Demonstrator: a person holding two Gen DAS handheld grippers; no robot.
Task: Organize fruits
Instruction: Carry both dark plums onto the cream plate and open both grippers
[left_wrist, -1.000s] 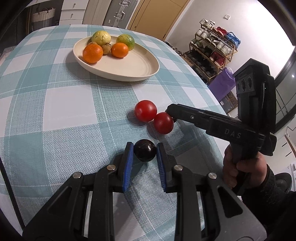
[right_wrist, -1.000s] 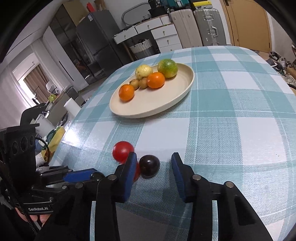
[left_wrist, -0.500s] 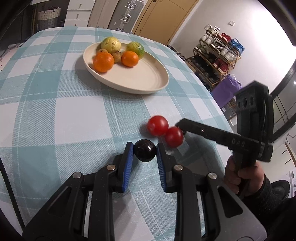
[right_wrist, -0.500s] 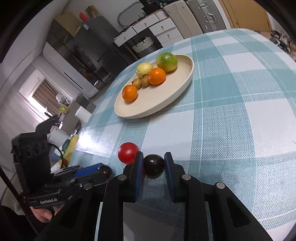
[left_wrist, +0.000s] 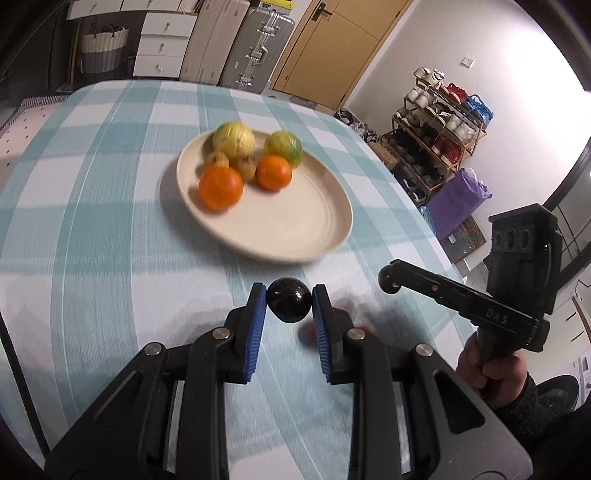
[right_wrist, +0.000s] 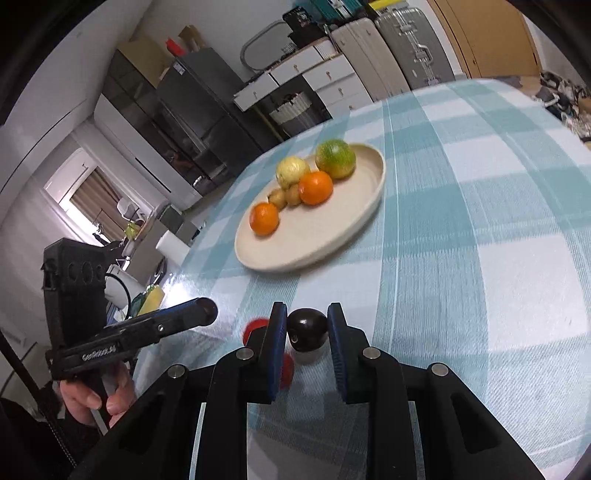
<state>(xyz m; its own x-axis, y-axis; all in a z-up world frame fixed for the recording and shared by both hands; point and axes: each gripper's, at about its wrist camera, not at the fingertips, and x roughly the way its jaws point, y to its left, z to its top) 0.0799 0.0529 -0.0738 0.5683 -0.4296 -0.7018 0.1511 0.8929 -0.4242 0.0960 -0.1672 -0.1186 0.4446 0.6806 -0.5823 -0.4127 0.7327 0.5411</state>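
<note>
Currently listed: one dark, glossy round plum (left_wrist: 288, 305), clamped between the blue pads of the left gripper (left_wrist: 289, 306) above the teal-and-white checked tablecloth (left_wrist: 92, 229). A second dark plum (right_wrist: 307, 329) is pinched likewise by the right gripper (right_wrist: 306, 332). Two red tomatoes (right_wrist: 255, 328) are seen on the cloth, partly hidden. Beyond, a cream oval plate (left_wrist: 295, 236) is recorded, bearing two oranges (left_wrist: 221, 188), two yellow-green fruits and two small brown ones.

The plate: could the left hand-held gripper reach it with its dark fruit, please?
Probably yes: the left hand-held gripper holds the dark fruit, and only bare tablecloth lies before the plate, whose near side is free.
</note>
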